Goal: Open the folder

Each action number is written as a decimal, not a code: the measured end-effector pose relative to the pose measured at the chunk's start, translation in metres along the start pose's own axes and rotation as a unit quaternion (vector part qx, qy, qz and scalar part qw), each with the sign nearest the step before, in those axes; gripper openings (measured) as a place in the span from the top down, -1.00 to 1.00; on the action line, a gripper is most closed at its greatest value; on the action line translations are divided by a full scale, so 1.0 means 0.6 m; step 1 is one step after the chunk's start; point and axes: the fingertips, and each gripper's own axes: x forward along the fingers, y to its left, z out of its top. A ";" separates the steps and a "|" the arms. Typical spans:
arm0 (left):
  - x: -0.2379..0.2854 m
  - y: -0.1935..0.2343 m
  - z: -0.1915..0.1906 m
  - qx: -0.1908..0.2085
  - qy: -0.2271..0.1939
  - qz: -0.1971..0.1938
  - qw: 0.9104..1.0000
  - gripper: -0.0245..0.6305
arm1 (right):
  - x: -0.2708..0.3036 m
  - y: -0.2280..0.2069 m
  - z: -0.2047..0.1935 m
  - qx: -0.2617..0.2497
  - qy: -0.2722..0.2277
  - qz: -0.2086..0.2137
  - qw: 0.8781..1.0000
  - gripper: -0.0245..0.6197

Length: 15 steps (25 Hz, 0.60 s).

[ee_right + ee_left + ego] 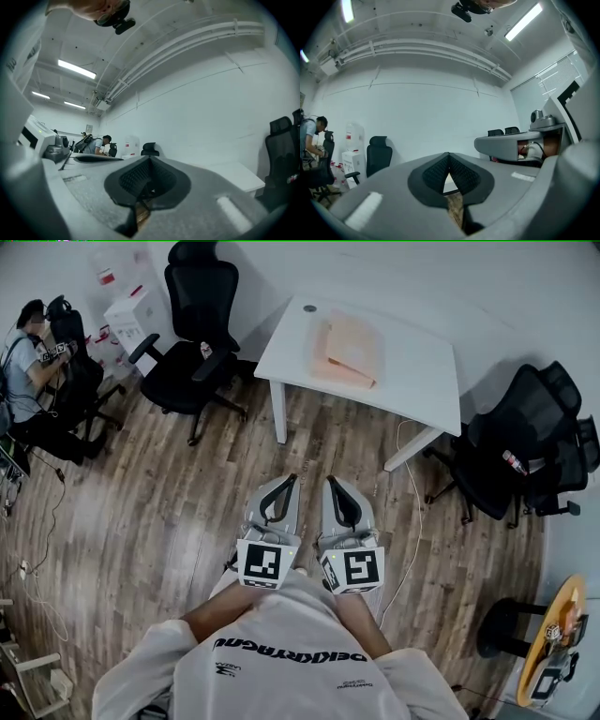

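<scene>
A pale orange folder (345, 351) lies closed on the white table (412, 371) at the far side of the room. I hold both grippers side by side, level, well short of the table over the wooden floor. The left gripper (290, 481) and the right gripper (332, 483) both have their tips together with nothing between them. In the left gripper view the left gripper's (449, 155) dark pads meet at the tip; the right gripper (149, 160) looks the same in its own view. The folder shows in neither gripper view.
A black office chair (192, 338) stands left of the table and another black chair (511, 451) to its right. A person (28, 362) sits at far left by boxes (131, 315). A cable (410, 512) trails on the floor by the table leg. A round stool (553, 629) stands at lower right.
</scene>
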 end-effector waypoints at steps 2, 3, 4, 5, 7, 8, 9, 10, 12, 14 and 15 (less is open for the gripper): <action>0.029 0.016 -0.011 -0.002 0.000 -0.001 1.000 0.94 | 0.031 -0.018 -0.010 0.005 0.002 -0.006 1.000 0.92; 0.047 0.027 -0.016 -0.003 0.000 -0.002 1.000 0.94 | 0.050 -0.029 -0.016 0.007 0.003 -0.009 1.000 0.92; 0.068 0.039 -0.021 -0.005 -0.001 -0.004 1.000 0.94 | 0.072 -0.039 -0.022 0.009 0.003 -0.013 1.000 0.92; 0.091 0.053 -0.024 -0.006 -0.003 -0.005 1.000 0.94 | 0.096 -0.049 -0.026 0.008 0.004 -0.016 1.000 0.92; 0.142 0.083 -0.027 -0.006 -0.005 -0.011 1.000 0.94 | 0.147 -0.069 -0.030 0.002 0.005 -0.024 1.000 0.92; 0.167 0.097 -0.028 -0.006 -0.006 -0.016 1.000 0.94 | 0.173 -0.080 -0.032 0.002 0.005 -0.030 1.000 0.92; 0.192 0.112 -0.029 -0.006 -0.006 -0.021 1.000 0.94 | 0.199 -0.090 -0.035 0.003 0.008 -0.037 0.999 0.92; 0.219 0.126 -0.029 -0.008 -0.006 -0.026 1.000 0.94 | 0.228 -0.101 -0.040 0.005 0.011 -0.044 0.999 0.92; 0.279 0.158 -0.028 -0.016 -0.002 -0.040 0.999 0.94 | 0.290 -0.125 -0.048 0.009 0.022 -0.056 0.998 0.92; 0.330 0.186 -0.024 -0.025 0.004 -0.054 0.998 0.94 | 0.342 -0.145 -0.051 0.014 0.033 -0.070 0.997 0.92; 0.352 0.200 -0.022 -0.028 0.006 -0.059 0.998 0.94 | 0.365 -0.155 -0.051 0.019 0.036 -0.077 0.996 0.92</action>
